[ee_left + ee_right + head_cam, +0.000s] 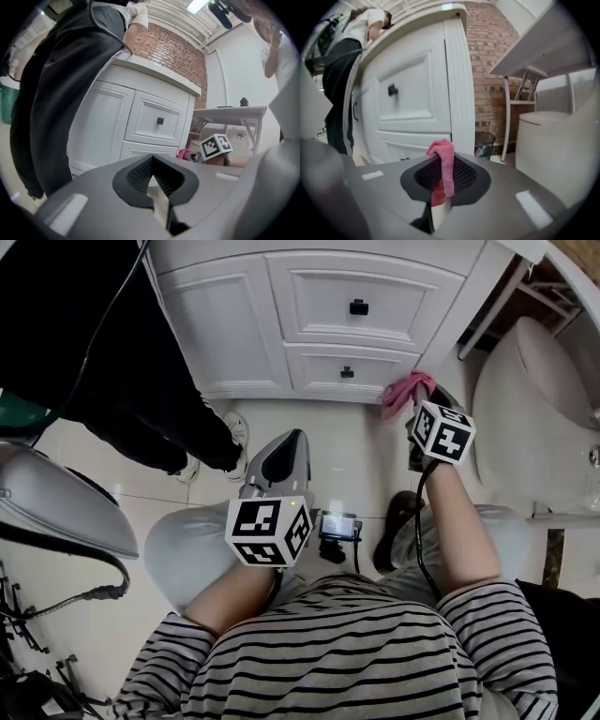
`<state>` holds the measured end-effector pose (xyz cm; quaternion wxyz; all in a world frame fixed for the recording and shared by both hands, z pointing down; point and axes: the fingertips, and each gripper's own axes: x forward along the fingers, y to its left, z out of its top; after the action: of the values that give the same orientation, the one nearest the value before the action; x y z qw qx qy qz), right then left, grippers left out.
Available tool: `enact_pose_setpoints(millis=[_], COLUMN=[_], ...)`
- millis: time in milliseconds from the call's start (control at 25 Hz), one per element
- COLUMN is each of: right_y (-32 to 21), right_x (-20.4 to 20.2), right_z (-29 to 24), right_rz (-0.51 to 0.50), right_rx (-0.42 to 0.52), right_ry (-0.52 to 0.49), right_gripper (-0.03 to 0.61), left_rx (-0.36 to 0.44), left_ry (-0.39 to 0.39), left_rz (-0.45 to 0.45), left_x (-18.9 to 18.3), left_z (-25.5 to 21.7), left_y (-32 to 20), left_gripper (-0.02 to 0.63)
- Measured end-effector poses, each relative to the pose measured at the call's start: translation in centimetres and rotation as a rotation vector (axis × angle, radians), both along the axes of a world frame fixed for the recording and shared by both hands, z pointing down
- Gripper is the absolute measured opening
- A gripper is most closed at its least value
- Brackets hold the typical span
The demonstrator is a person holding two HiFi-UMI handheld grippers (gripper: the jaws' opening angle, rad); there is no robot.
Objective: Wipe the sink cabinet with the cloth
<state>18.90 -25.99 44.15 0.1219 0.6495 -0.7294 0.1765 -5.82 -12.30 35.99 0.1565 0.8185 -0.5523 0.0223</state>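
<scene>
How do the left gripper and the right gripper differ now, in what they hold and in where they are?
The right gripper is shut on the pink cloth; the left gripper is shut on nothing. The right gripper is stretched out to the lower right corner of the cabinet, near the floor, while the left gripper is held back above the person's knee. Both have their jaws together.

Bright, even indoor light falls from above; a ceiling lamp point(197, 5) glares white in the left gripper view. The pale floor point(356, 456) carries a soft sheen and faint shadows. Both gripper views bow the lines of the sink cabinet point(412, 89) and darken at the corners, and their near foreground is soft.
</scene>
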Motion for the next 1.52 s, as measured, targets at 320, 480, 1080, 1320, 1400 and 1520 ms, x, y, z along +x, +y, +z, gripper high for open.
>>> enact_pose_setpoints(millis=[320, 480, 1080, 1320, 1400, 1520], right_y=[11.6, 15.2, 16.1, 16.1, 16.2, 16.2], right_x=[-2.5, -3.3, -4.0, -4.8, -4.8, -5.0], right_z=[-13.1, -12.3, -9.1, -9.1, -9.1, -9.1], right_rz=[-0.169, -0.187, -0.175, -0.193, -0.194, -0.197], right_rx=[0.272, 0.326, 0.289, 0.296, 0.296, 0.298], right_ry=[-0.069, -0.052, 0.017, 0.041, 0.043, 0.046], right_gripper=[0.044, 0.044, 0.043, 0.043, 0.043, 0.043], left_rx=[0.077, 0.09, 0.099, 0.099, 0.099, 0.098], left_ry=[-0.075, -0.096, -0.149, -0.153, -0.154, -0.152], left_rz=[-0.033, -0.057, -0.068, -0.063, -0.062, -0.062], left_x=[-0.3, -0.9, -1.5, -1.4, -1.3, -1.4], left_z=[-1.5, -1.7, -1.1, -1.1, -1.1, -1.1], left_y=[2.1, 2.9, 3.2, 3.1, 3.3, 3.3], left_gripper=[-0.005, -0.005, -0.005, -0.005, -0.005, -0.005])
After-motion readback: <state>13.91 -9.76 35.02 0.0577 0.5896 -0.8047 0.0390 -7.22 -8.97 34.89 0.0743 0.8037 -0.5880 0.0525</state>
